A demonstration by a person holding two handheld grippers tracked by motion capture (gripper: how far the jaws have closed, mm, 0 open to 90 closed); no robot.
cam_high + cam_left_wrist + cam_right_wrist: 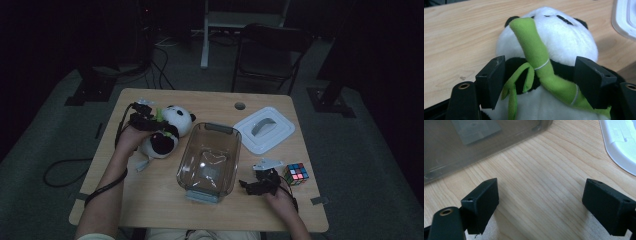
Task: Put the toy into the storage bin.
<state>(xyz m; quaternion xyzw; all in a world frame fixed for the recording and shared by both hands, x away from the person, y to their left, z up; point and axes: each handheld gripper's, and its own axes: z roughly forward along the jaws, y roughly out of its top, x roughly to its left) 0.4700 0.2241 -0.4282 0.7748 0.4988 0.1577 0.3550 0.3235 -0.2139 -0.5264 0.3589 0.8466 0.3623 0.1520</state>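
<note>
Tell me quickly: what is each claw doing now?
Left claw: around the panda, grip unclear.
Right claw: open, empty, over the table.

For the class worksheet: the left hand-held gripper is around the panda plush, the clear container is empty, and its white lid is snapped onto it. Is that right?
Not quite. The white lid is off, lying on the table beside the clear container, as the high view shows. The rest holds: the container is empty, and the left hand-held gripper has its jaws on either side of the panda plush.
</note>
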